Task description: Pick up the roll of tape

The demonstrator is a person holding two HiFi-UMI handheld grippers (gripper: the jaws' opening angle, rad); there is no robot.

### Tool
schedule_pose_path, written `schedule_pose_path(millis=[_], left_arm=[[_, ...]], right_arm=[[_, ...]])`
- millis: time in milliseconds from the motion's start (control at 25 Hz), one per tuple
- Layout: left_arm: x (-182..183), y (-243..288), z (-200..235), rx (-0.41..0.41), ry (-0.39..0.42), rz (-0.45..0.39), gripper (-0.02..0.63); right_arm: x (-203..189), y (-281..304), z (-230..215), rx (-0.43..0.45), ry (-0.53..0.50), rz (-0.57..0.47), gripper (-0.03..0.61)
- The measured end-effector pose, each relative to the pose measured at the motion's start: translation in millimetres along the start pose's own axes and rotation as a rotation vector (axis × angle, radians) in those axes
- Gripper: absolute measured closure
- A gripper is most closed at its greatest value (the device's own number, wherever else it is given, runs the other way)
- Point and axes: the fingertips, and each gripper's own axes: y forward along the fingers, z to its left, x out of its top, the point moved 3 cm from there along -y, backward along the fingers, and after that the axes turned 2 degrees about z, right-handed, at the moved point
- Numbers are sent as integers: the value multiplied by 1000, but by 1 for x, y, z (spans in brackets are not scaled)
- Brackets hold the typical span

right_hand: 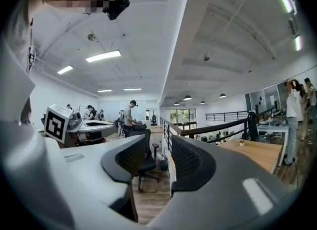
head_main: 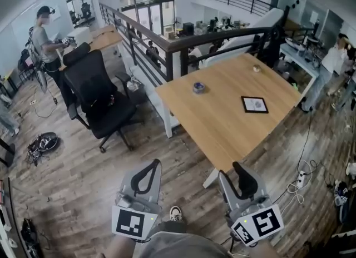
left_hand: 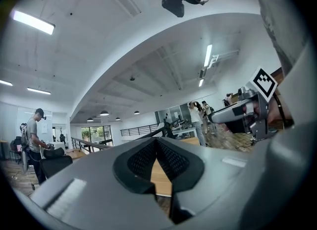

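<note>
Nearest the person, both claws are hanging over the wooden floor (head_main: 72,196), just short of the tabletop's (head_main: 222,123) near corner. The left claw (head_main: 151,167) is resting with its tips pressed together and nothing caught between them; the left gripper view is showing only a sliver of the tabletop through the gap below those tips. The right claw (head_main: 241,169) is standing partly open, its jaws apart and gripping nothing. A black office chair (head_main: 97,93) is sitting on the floor off the tabletop's left side. The roll of tape (head_main: 198,88) is lying on the tabletop toward its far left corner, well apart from both claws. A dark flat frame (head_main: 255,104) is lying nearer the tabletop's right edge, and a small pale object (head_main: 256,68) is sitting by its far edge. A dark railing (head_main: 222,35) is running just beyond the tabletop.
</note>
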Motion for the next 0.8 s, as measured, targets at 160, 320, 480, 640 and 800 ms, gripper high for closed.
schedule_pose_path(millis=[160,320,480,640,800], left_arm=[[-8,32,39,-23,-13,6,612],[-13,56,74,-35,-24,16,613],[-18,77,103,-38,-27,7,612],[-26,92,119,-38,-35,9,614],[-32,112,131,-39,-33,-1,612]], right_arm=[[6,52,-4,-21,0,13,434],[13,95,-6,-31,2,16,434],[10,131,-6,-31,11,32,434],[1,154,-16,-46,20,53,434],[-4,174,-32,-67,17,56,434]])
